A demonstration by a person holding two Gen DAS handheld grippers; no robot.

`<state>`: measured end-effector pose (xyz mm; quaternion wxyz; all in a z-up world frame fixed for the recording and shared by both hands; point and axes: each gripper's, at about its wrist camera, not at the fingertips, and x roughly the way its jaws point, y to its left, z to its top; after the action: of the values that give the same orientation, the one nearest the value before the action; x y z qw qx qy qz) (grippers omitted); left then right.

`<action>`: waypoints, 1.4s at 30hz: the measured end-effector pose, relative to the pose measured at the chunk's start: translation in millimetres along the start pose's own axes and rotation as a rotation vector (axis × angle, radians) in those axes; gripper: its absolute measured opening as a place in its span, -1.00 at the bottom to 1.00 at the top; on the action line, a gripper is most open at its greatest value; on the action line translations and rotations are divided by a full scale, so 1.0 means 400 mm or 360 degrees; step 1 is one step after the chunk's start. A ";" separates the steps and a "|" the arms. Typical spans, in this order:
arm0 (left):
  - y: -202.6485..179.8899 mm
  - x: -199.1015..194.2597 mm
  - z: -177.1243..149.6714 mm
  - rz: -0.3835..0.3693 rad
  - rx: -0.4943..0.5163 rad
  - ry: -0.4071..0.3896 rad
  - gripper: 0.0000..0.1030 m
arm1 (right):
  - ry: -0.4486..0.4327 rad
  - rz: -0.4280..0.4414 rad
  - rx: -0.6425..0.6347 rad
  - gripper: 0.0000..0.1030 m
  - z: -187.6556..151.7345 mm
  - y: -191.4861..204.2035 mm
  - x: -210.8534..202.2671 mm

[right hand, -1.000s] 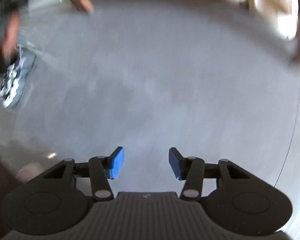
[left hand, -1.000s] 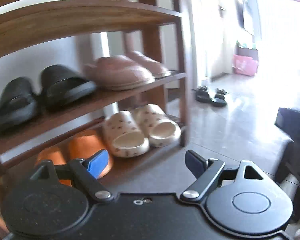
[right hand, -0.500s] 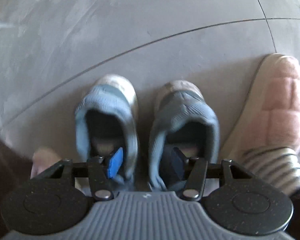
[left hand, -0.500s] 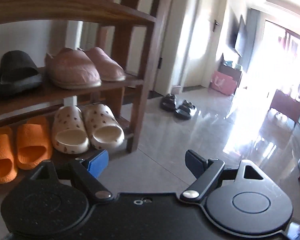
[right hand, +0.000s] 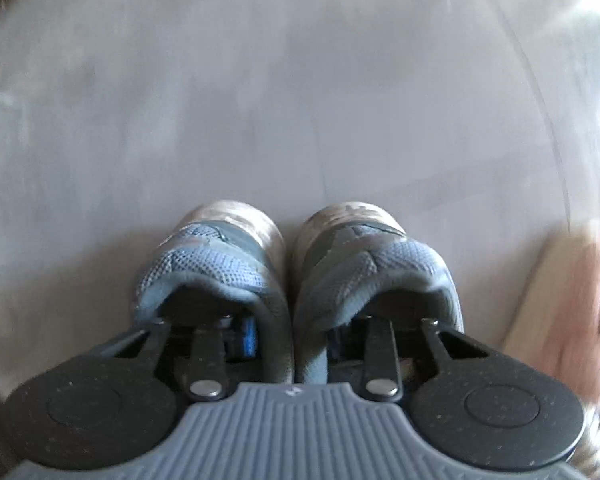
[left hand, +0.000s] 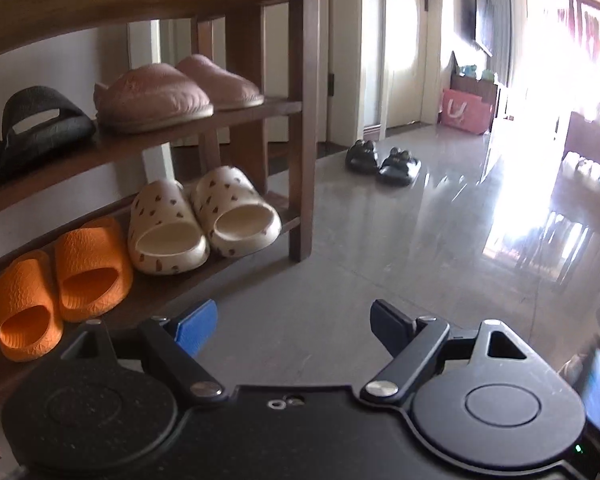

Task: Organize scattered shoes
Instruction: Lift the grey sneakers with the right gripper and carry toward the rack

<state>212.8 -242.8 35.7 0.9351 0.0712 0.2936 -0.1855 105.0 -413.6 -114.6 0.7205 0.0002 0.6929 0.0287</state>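
Note:
A pair of blue mesh sneakers (right hand: 212, 264) with pale toes fills the lower right wrist view over grey floor. My right gripper (right hand: 292, 338) has one finger inside each sneaker, and it is shut on their two inner walls, pinched together. The sneakers look sharp while the floor is blurred. In the left wrist view my left gripper (left hand: 294, 326) is open with nothing in it, low over the floor in front of a wooden shoe rack (left hand: 302, 120).
The rack holds orange slippers (left hand: 88, 268) and cream spotted slippers (left hand: 204, 224) on the bottom shelf, and black slides (left hand: 40, 120) and pink slippers (left hand: 152, 96) above. Black sandals (left hand: 384, 160) lie on the floor beyond. A blurred pink slipper (right hand: 572, 300) is right of the sneakers.
My right gripper pushed its fingers into the two blue sneakers and shut on their inner walls. The left gripper swung right along the rack and stayed open.

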 end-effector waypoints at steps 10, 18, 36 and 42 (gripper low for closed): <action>0.125 0.019 0.003 0.0296 -0.0149 0.0012 0.63 | -0.0389 -0.0015 0.0130 -0.20 0.259 0.053 0.004; 0.140 0.027 -0.009 0.0329 -0.0135 0.0086 0.63 | -0.0628 -0.0065 0.0090 0.33 0.182 0.079 0.071; 0.154 -0.053 0.042 0.0469 -0.0169 -0.0197 0.63 | -0.1424 0.0267 0.0138 -0.38 0.104 0.014 -0.103; 0.179 -0.150 0.097 0.0591 -0.0244 -0.0554 0.64 | -0.1876 0.0373 0.0164 -0.39 0.140 0.001 -0.331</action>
<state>215.2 -167.8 103.7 0.9921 0.0198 0.1235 0.0026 156.0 -416.7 19.8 0.9742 0.1274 0.1728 0.0694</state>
